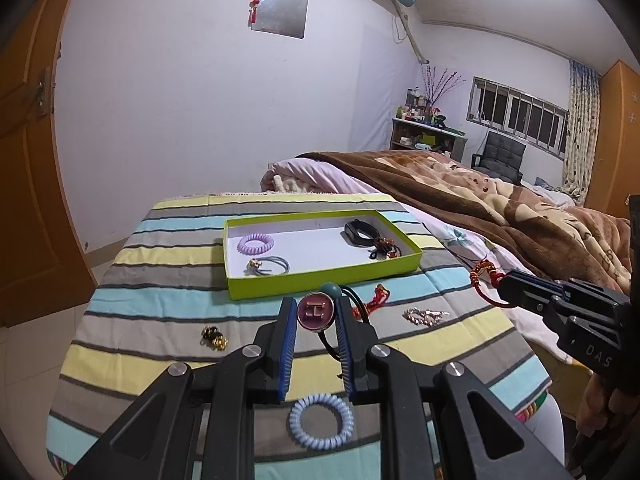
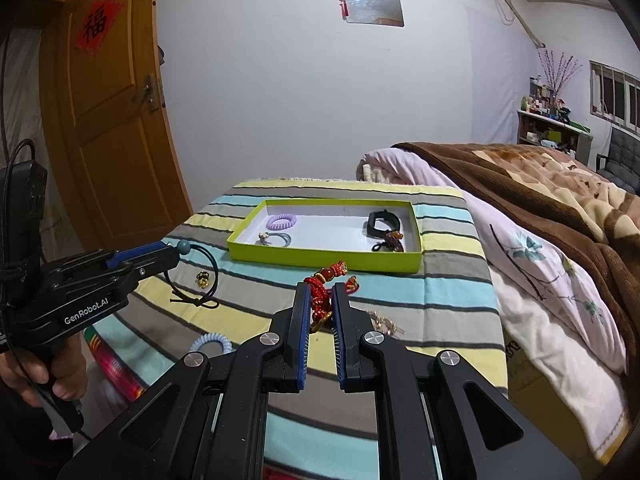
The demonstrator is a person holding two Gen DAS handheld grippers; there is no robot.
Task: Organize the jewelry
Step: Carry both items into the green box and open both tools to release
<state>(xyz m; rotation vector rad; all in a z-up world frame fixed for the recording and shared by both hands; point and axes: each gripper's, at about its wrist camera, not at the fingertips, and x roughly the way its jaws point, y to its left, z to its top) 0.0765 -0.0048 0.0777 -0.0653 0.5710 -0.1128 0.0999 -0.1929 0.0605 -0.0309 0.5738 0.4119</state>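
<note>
A green tray [image 1: 320, 280] [image 2: 320, 258] sits on the striped cloth. It holds a purple coil tie [image 1: 255, 243], a grey hair tie [image 1: 269, 267], a black band [image 1: 362, 233] and a dark beaded piece [image 1: 385, 249]. My left gripper [image 1: 316, 312] is shut on a maroon round charm [image 1: 315, 311] with a black cord [image 2: 200, 280], held above the cloth in front of the tray. My right gripper [image 2: 320, 300] is shut on a red knotted bracelet [image 2: 326, 288] [image 1: 486, 276], also lifted.
On the cloth lie a blue coil tie [image 1: 322, 420], a gold and black charm [image 1: 214, 338], a silver chain piece [image 1: 424, 316] and a red cord [image 1: 376, 300]. A bed with a brown blanket [image 1: 500, 196] is to the right, a door [image 2: 108, 120] to the left.
</note>
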